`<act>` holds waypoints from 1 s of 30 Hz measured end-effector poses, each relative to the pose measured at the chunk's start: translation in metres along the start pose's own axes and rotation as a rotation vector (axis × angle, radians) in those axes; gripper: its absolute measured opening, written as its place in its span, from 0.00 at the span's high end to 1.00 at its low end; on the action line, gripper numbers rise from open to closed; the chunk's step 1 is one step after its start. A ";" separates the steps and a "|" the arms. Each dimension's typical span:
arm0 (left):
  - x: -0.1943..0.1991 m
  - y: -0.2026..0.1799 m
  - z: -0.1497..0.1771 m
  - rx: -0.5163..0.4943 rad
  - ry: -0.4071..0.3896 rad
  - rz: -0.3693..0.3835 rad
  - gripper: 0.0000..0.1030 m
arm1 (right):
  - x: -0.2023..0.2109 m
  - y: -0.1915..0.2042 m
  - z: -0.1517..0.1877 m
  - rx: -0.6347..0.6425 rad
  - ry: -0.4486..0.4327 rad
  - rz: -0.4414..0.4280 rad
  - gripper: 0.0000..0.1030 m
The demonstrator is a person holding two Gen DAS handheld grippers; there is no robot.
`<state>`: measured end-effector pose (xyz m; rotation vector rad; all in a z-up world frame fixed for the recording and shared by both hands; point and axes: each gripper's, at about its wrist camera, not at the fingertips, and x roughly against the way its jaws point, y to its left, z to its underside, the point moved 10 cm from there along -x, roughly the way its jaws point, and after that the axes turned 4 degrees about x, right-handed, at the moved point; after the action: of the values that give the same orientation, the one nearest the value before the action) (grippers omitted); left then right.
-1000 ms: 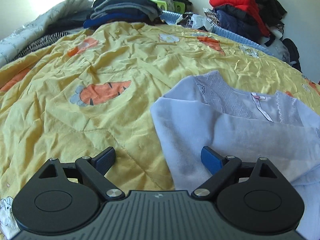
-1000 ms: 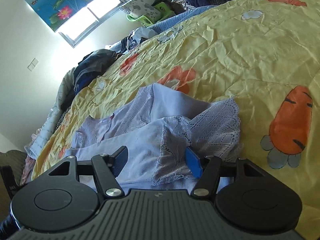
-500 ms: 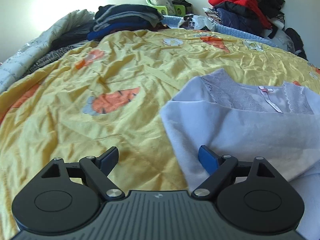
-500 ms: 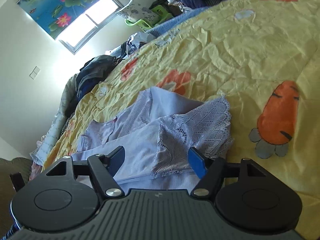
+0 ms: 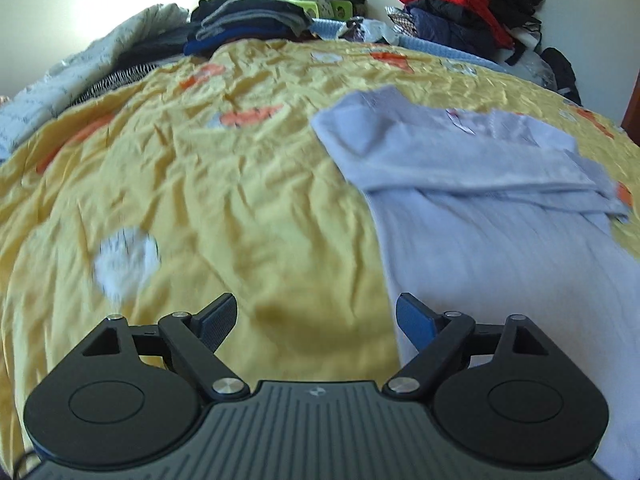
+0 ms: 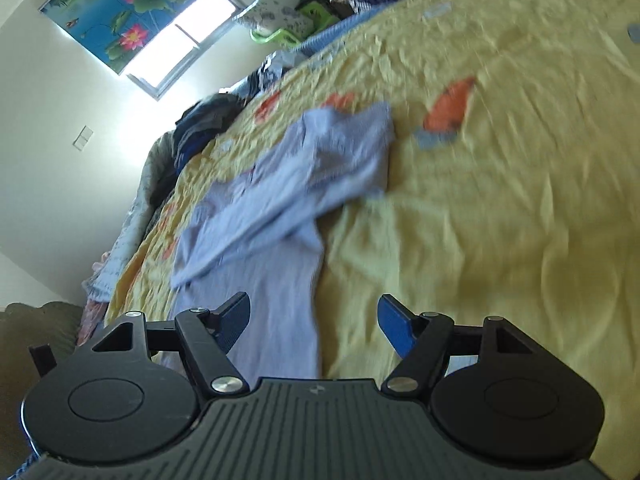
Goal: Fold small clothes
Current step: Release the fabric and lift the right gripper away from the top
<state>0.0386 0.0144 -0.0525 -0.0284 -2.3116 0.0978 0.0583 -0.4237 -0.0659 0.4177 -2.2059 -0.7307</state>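
— Yellow bedspread (image 5: 208,184) with carrot prints fills both views, clothes heaped along the far edge by the wall and a lotus-print blind (image 6: 124,16) over the window. Where's the garment?

— The pale lilac top (image 5: 472,208) lies flat on the spread, to the right in the left wrist view, its upper part folded across in a band and the lower body running back toward the cameras.

— What has changed?

— A second ago both grippers sat low over the folded band, the right one at its lace edge. Now both have pulled back, so far more of the top shows and the near fabric is blurred.

— And the grippers?

— The left gripper (image 5: 316,318) is spread wide, nothing between its fingers, over the top's left edge. The right gripper (image 6: 314,320) is spread too and empty, over the other side edge.

— Meaning?

— The sleeve fold looks done; I'd judge the hem comes next — folded up toward the collar.

— Any writing?

— A small neck tag (image 5: 460,122), too blurred to read. No brand legible.
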 end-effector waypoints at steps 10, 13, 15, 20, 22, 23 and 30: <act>0.031 -0.023 0.061 -0.022 0.087 0.034 0.15 | 0.025 0.011 0.080 -0.126 0.148 -0.088 0.28; 0.038 -0.031 0.069 -0.020 0.101 0.070 0.13 | 0.031 0.012 0.089 -0.186 0.169 -0.128 0.28; 0.041 -0.035 0.075 -0.026 0.110 0.078 0.11 | 0.031 0.016 0.097 -0.200 0.202 -0.157 0.28; 0.043 -0.042 0.083 -0.063 0.124 0.054 0.06 | 0.030 0.025 0.101 -0.131 0.219 -0.124 0.28; 0.044 -0.044 0.086 -0.069 0.132 0.052 0.05 | 0.029 0.028 0.101 -0.110 0.223 -0.120 0.28; 0.044 -0.045 0.087 -0.072 0.132 0.048 0.05 | 0.029 0.028 0.101 -0.104 0.225 -0.121 0.28; 0.048 -0.044 0.092 -0.075 0.122 0.040 0.03 | 0.026 0.029 0.098 -0.087 0.230 -0.110 0.29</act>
<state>-0.0611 -0.0327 -0.0762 -0.1153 -2.1920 0.0285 -0.0344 -0.3776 -0.0874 0.5541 -1.9415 -0.7930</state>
